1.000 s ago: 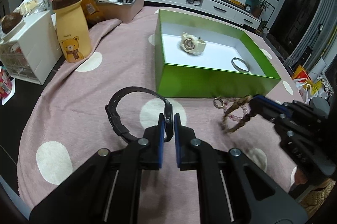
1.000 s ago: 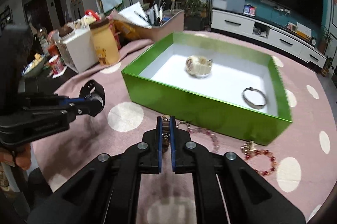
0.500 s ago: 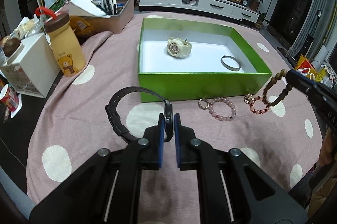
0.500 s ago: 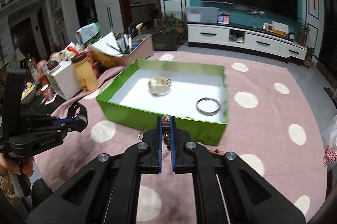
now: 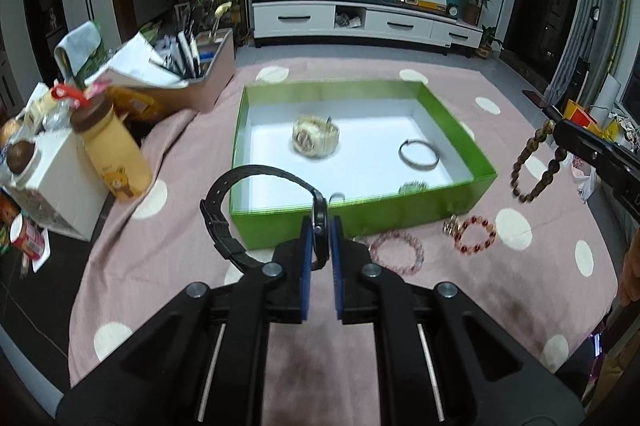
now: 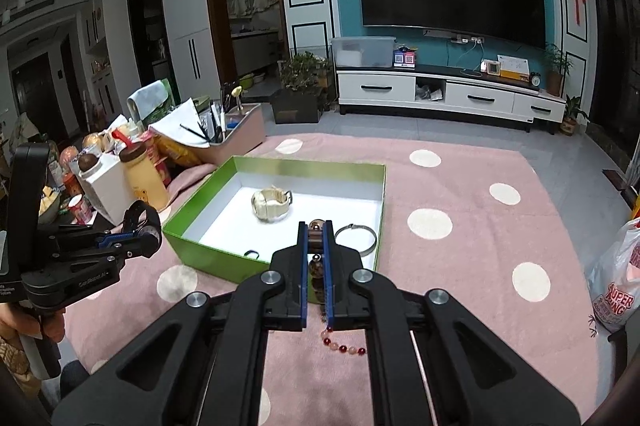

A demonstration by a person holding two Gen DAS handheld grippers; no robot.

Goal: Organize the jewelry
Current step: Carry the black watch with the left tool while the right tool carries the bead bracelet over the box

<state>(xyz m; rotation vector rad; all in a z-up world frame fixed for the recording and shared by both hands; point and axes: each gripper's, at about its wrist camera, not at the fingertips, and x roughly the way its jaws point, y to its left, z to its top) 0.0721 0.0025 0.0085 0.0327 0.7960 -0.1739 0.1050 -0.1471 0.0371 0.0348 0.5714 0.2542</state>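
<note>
My left gripper [image 5: 320, 226] is shut on a black watch [image 5: 224, 222], held above the cloth in front of the green box [image 5: 400, 212]. My right gripper [image 6: 316, 232] is shut on a brown bead bracelet [image 5: 534, 162] that hangs in the air right of the box; its beads show between the pads in the right wrist view [image 6: 316, 226]. The box [image 6: 200, 254] holds a cream watch [image 5: 316, 136] and a silver bangle [image 5: 419, 154]. A pink bead bracelet [image 5: 396, 252] and a red bead bracelet [image 5: 474, 235] lie on the cloth in front of the box.
A pink polka-dot cloth [image 5: 160, 266] covers the round table. At the left stand a yellow bear bottle [image 5: 112, 154], a white drawer unit [image 5: 56, 178] and a bin of pens and papers [image 5: 192, 74]. A plastic bag [image 6: 616, 286] sits off the table's right edge.
Both grippers have risen and pulled back from the table with their loads. The brown bracelet has been lifted well clear of the cloth and now hangs to the right of the box.
</note>
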